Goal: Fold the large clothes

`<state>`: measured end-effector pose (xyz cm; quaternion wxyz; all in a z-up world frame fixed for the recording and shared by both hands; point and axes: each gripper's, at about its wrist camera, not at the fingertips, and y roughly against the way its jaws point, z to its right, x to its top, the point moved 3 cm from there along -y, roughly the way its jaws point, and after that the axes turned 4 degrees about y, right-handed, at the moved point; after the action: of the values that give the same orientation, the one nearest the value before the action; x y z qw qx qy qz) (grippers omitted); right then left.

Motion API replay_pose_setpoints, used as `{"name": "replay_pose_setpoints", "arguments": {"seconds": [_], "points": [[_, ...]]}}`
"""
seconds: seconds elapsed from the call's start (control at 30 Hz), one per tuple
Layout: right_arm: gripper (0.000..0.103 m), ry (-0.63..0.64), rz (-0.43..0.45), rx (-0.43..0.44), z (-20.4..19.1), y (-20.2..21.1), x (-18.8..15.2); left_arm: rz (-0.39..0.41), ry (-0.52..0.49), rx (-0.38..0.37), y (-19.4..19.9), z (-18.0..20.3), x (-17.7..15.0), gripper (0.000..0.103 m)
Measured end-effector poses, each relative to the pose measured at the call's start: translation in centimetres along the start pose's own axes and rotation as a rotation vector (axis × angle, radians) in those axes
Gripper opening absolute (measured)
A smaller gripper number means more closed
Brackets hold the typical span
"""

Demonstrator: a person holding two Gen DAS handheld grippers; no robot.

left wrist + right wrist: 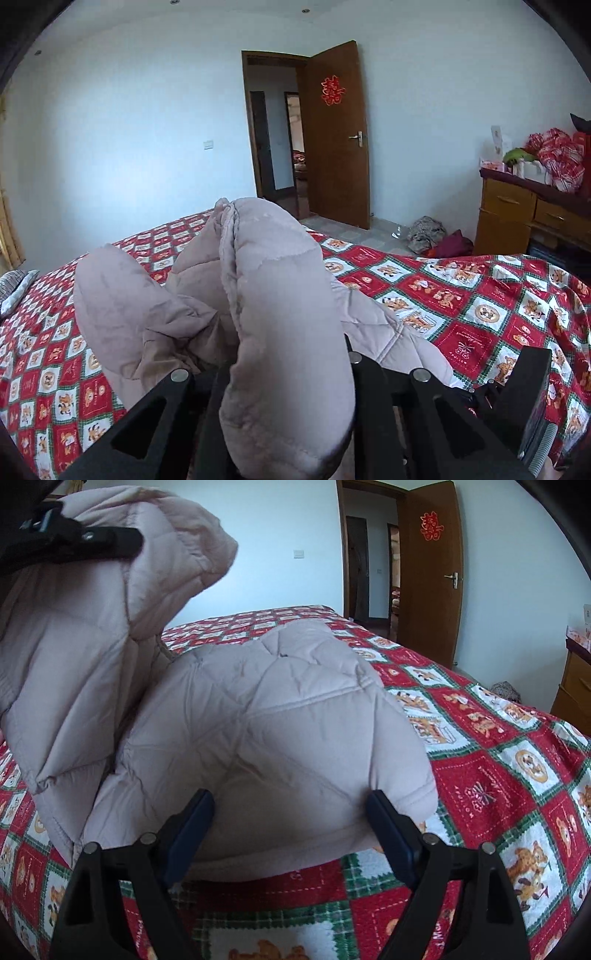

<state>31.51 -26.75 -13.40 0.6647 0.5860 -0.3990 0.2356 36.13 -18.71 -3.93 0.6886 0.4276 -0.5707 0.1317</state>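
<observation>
Pale pink-grey quilted puffer jacket [258, 716], padded and bulky, lies partly on a bed under a red, white and green checked cartoon-print bedspread [498, 775]. Part of it is lifted clear of the bed.

Left gripper [288, 369]: jaws nearly closed, pinched on a thick padded fold of the jacket that rises between the black fingers toward 12 o'clock in the left wrist view. In the right wrist view the same gripper sits at 10 o'clock, clamped on the raised hood-like part, with cloth hanging below it.

Right gripper [291, 823]: jaws wide, dark blue pads [192, 830] either side of a rounded padded edge of the jacket resting on the bed. Whether the pads press the cloth or only flank it cannot be told; no squeeze shows in the fabric.

Handling, as judgement:
- Light for its bulk, soft, springy; puffed sections will push back and unfold if let go early.
- Shell looks smooth, likely slippery; a shallow pinch could slide off.
- Not fragile.
- Best holds: stitched seams, hem or edge piping, where the filling is thin and the cloth bunches firmly.
- Taking a whole puffed panel wants wide jaws and deep reach.

Wooden door [336, 133] stands open at 1 o'clock, beyond the bed.
</observation>
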Motion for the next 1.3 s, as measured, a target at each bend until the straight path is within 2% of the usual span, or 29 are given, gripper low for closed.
{"name": "replay_pose_setpoints", "arguments": {"seconds": [0.17,0.27,0.43,0.87,1.2,1.3], "points": [[0.087,-0.057,-0.015,-0.031,2.3,0.0,-1.0,-0.049,-0.014,-0.036,-2.4,2.6,-0.8,0.013],[0.091,-0.101,-0.037,-0.029,3.3,-0.3,-1.2,-0.071,-0.013,-0.042,-3.3,3.0,-1.3,0.014],[0.091,-0.091,-0.044,-0.063,3.5,-0.3,-1.0,-0.094,-0.022,-0.053,-4.3,3.4,-2.0,0.014],[0.093,-0.097,-0.089,-0.076,4.5,-1.0,-1.5,-0.124,-0.052,-0.097,-5.1,4.3,-2.9,0.014],[0.095,-0.148,-0.11,-0.041,5.7,-1.3,-2.1,-0.134,-0.077,-0.12,-6.1,5.0,-4.1,0.014],[0.096,-0.152,-0.116,-0.041,5.7,-1.5,-2.2,-0.11,-0.089,-0.11,-5.9,5.1,-4.4,0.015]]}}
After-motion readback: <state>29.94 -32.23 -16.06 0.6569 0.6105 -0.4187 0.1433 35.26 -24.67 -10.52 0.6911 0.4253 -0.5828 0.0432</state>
